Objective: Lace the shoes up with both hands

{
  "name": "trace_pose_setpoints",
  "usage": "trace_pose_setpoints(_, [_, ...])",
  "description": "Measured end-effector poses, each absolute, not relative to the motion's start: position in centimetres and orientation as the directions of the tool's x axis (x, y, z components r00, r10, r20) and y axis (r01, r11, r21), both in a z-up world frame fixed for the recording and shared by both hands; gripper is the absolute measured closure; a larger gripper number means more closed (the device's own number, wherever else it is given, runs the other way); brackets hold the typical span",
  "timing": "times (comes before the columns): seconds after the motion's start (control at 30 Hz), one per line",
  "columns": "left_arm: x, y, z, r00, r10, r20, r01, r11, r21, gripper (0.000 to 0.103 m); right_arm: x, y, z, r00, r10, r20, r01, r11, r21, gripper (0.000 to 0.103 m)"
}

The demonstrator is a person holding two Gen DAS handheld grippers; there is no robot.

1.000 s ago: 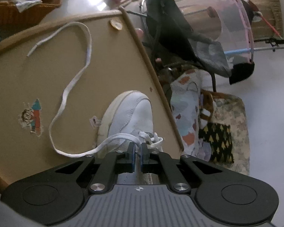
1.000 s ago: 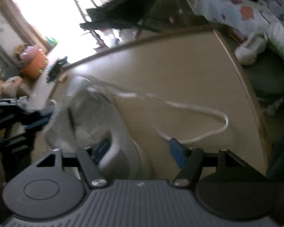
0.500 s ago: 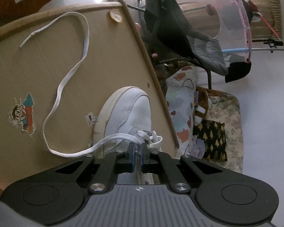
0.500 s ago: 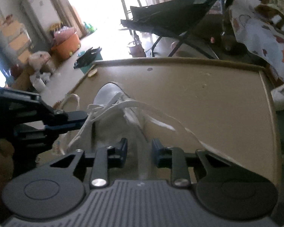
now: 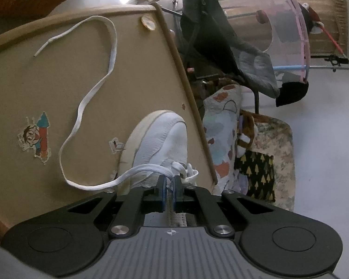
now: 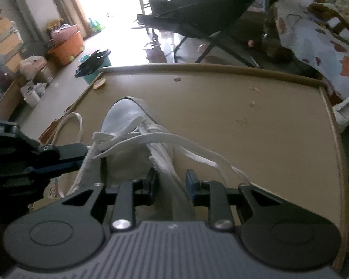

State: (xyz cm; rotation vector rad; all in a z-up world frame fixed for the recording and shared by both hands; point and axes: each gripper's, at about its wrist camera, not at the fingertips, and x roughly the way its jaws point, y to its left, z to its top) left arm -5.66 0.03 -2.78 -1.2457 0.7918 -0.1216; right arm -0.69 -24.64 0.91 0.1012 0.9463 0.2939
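A white sneaker (image 5: 161, 139) lies on a tan table (image 5: 35, 88), toe pointing away; it also shows in the right wrist view (image 6: 125, 121). Its white lace (image 5: 90, 88) trails in a long loop across the table. My left gripper (image 5: 168, 182) is shut on the shoe's upper edge by the eyelets, and it shows from the side in the right wrist view (image 6: 65, 155). My right gripper (image 6: 171, 181) is open, its fingers either side of the shoe's tongue (image 6: 172, 172) and lace strands (image 6: 197, 148), not pinching them.
Cartoon stickers (image 5: 36, 137) mark the table. The raised table rim (image 5: 186, 86) runs close to the shoe's right. Beyond it stand a dark folding chair (image 5: 211, 37) and a patterned quilt (image 5: 223, 134). Bins and an orange tub (image 6: 65, 46) sit on the floor.
My right gripper swung from the table side to behind the shoe and narrowed around the tongue. The left gripper kept its hold; the lace loop shifted slightly.
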Motion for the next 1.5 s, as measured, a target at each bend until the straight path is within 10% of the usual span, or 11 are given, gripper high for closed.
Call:
trace_pose_setpoints(0.43, [-5.8, -0.4, -3.3, 0.713, -0.476, -0.515, -0.351, 0.393, -0.850, 0.103, -1.8, -25.7, 0.7, 0.581, 0.197, -0.790, -0.113, 0.980, 0.161, 0.077])
trace_pose_setpoints(0.67, [-7.3, 1.4, -5.0, 0.764, -0.515, -0.389, -0.333, 0.202, -0.921, 0.102, -2.4, -25.9, 0.6, 0.609, 0.154, -0.778, -0.112, 0.988, 0.108, 0.077])
trace_pose_setpoints(0.97, [-6.3, -2.6, -4.3, 0.751, -0.563, -0.345, -0.291, 0.187, -0.938, 0.061, -2.4, -25.9, 0.5, 0.620, 0.151, -0.770, -0.113, 0.988, 0.103, 0.077])
trace_pose_setpoints(1.5, [-5.3, -3.7, -5.2, 0.774, -0.513, -0.371, -0.317, 0.192, -0.929, 0.101, -2.5, -26.4, 0.4, 0.627, 0.165, -0.762, -0.123, 0.986, 0.113, 0.077])
